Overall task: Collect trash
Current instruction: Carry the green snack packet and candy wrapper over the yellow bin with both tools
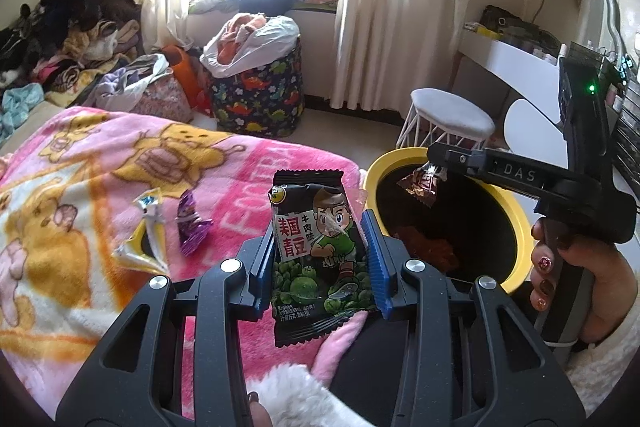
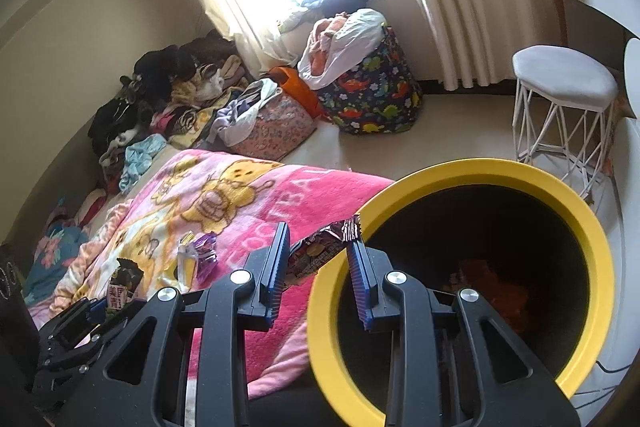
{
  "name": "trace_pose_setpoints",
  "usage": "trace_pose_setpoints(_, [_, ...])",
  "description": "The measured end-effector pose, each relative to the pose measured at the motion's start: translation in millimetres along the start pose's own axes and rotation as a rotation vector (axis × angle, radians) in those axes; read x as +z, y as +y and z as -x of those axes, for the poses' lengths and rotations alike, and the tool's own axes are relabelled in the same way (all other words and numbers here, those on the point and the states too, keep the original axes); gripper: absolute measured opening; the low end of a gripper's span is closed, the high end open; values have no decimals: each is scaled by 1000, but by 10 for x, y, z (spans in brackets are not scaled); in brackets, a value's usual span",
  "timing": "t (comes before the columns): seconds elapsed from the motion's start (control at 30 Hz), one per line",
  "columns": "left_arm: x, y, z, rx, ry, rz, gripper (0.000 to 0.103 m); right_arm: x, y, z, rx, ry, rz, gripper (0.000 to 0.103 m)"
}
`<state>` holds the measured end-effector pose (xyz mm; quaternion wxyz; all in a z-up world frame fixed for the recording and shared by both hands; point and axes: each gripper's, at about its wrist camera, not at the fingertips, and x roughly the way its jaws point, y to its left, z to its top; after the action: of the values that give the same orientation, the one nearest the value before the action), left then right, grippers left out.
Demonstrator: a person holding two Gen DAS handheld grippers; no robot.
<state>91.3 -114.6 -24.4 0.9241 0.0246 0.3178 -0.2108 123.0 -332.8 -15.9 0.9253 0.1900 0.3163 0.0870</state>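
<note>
My left gripper [image 1: 320, 231] is shut on a black snack packet [image 1: 316, 251] with a cartoon boy and green peas, held upright above the pink blanket [image 1: 100, 167]. The right gripper [image 2: 319, 239] is shut on a dark red-brown wrapper [image 2: 320, 251] at the near left rim of the yellow-rimmed black bin [image 2: 480, 171]. In the left wrist view that wrapper [image 1: 424, 183] hangs over the bin [image 1: 516, 211] from the right gripper [image 1: 436, 163]. A purple wrapper [image 1: 192, 227] and a white and yellow wrapper [image 1: 144, 239] lie on the blanket. Orange trash shows at the bottom of the bin.
A white wire stool [image 1: 452, 119] stands beyond the bin, and a white desk [image 1: 512, 59] is at the right. A dinosaur-print basket [image 1: 256, 95] stuffed with clothes sits by the curtain. Clothes are piled [image 1: 72, 35] at the far left of the bed.
</note>
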Motion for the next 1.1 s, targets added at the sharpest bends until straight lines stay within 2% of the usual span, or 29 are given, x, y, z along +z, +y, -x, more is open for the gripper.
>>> trace_pose_setpoints(0.73, [135,-401,-148,-56,-14,-55,32,-3,-452,254,-62,-55,-76,28])
trace_pose_setpoints(1.1, [147,-546,-267,-82,-4,-75,32,-4,-630,338,-127,-73,-77,28])
